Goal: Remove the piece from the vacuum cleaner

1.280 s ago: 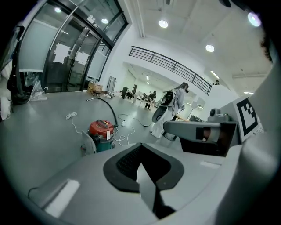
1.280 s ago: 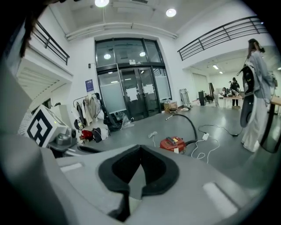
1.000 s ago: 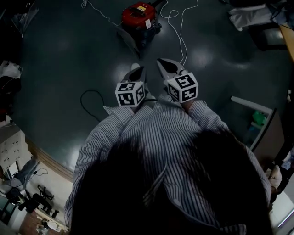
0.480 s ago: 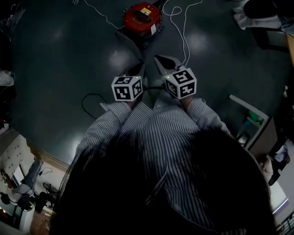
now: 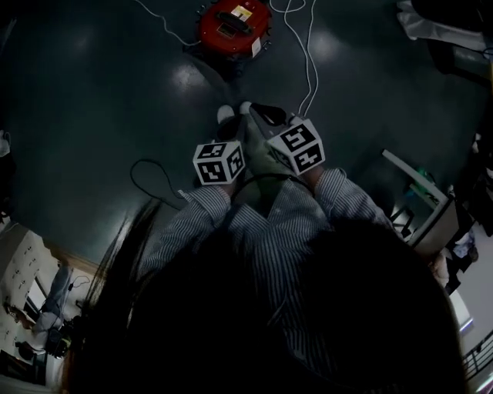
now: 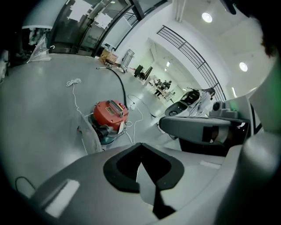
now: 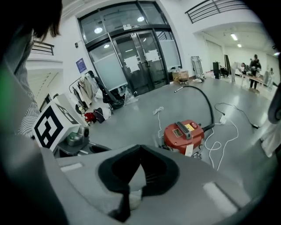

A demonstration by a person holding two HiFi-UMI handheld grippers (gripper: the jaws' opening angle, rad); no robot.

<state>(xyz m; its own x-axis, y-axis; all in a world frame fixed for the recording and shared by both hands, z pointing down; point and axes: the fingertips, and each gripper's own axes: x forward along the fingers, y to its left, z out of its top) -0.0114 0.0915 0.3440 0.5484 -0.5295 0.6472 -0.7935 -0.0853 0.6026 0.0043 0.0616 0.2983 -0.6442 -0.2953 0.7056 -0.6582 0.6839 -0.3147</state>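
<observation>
The red vacuum cleaner point(image 5: 233, 23) stands on the dark floor at the top of the head view, with a black hose point(image 7: 206, 99) and a white cord point(image 5: 308, 54) running from it. A greyish flap-like piece point(image 6: 90, 138) leans against its near side. Both grippers are held side by side in front of the person, short of the vacuum and touching nothing. My left gripper point(image 5: 229, 123) is shut and empty; the vacuum cleaner point(image 6: 110, 115) lies beyond its jaws. My right gripper point(image 5: 258, 115) also looks shut and empty, with the vacuum cleaner point(image 7: 183, 134) ahead and to the right.
A black cable loop point(image 5: 146, 173) lies on the floor to the left. A white shelf unit point(image 5: 420, 200) stands at the right. Glass doors point(image 7: 131, 57) and a clothes rack point(image 7: 88, 94) are far behind the vacuum. People sit at distant desks.
Both grippers have moved forward and lower, toward the vacuum. The person has stepped closer, so the vacuum sits nearer the grippers. Both pairs of jaws stayed shut.
</observation>
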